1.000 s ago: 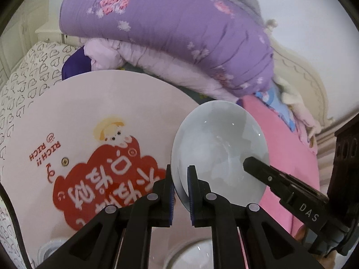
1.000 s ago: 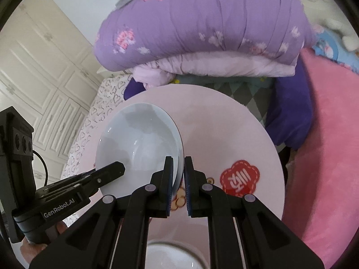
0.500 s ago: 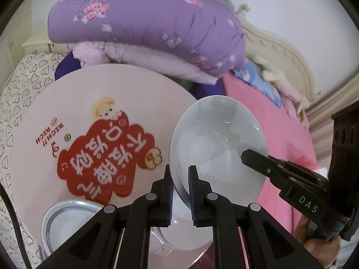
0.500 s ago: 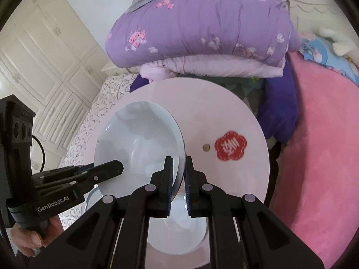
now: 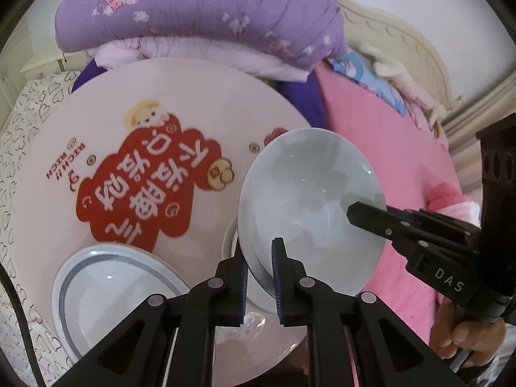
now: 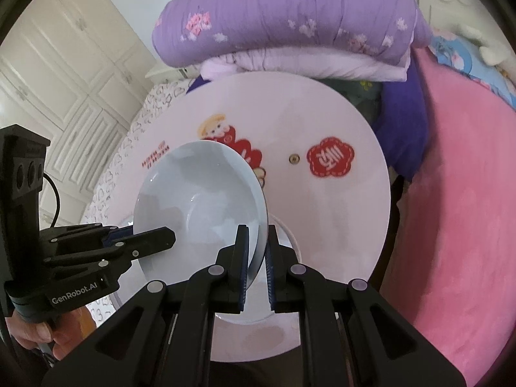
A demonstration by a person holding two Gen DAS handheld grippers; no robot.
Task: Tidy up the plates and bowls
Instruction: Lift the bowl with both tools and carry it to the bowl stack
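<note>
A pale blue deep plate (image 5: 309,193) hangs tilted above the round pink table (image 5: 96,113), gripped at two opposite points of its rim. My left gripper (image 5: 259,248) is shut on the near rim in the left wrist view. The right gripper (image 5: 351,213) reaches onto the rim from the right there. In the right wrist view my right gripper (image 6: 256,235) is shut on the same plate (image 6: 200,200), and the left gripper (image 6: 167,235) clamps its left rim. A white plate (image 5: 258,300) lies on the table right under the held one, mostly hidden; its edge (image 6: 287,225) peeks out.
A grey-rimmed plate (image 5: 106,290) lies at the table's near left edge. The table (image 6: 322,225) carries red stickers. Folded purple quilts (image 5: 200,9) are piled behind it, a pink blanket (image 6: 451,209) lies to the right, and white cupboards (image 6: 64,64) stand at the left.
Both grippers have carried the pale blue plate across the table toward its near edge. The white plate and the grey-rimmed plate have come into view beneath.
</note>
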